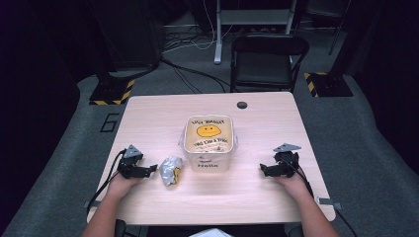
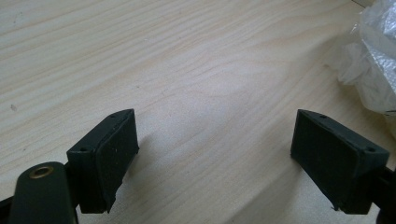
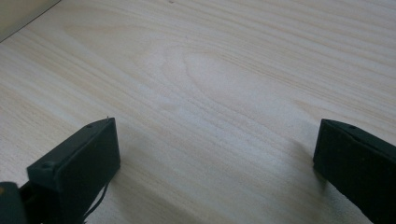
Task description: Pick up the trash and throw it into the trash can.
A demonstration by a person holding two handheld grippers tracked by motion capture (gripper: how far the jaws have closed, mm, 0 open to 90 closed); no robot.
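Note:
A clear plastic tub (image 1: 208,142) with a yellow smiley lid stands at the middle of the wooden table (image 1: 148,118). A crumpled plastic wrapper (image 1: 171,170) lies just left of it. My left gripper (image 1: 152,169) rests on the table left of the wrapper, jaws open and empty; in the left gripper view (image 2: 215,144) the wrapper (image 2: 373,60) shows at the right edge, apart from the pads. My right gripper (image 1: 263,170) rests on the table right of the tub, pointing toward it. Its jaws (image 3: 215,158) stand wide open over bare wood.
A small dark grommet hole (image 1: 241,104) sits near the table's far edge. A black folding chair (image 1: 266,61) stands behind the table, with cables and stand bases on the floor. The person's forearms come in at the near edge.

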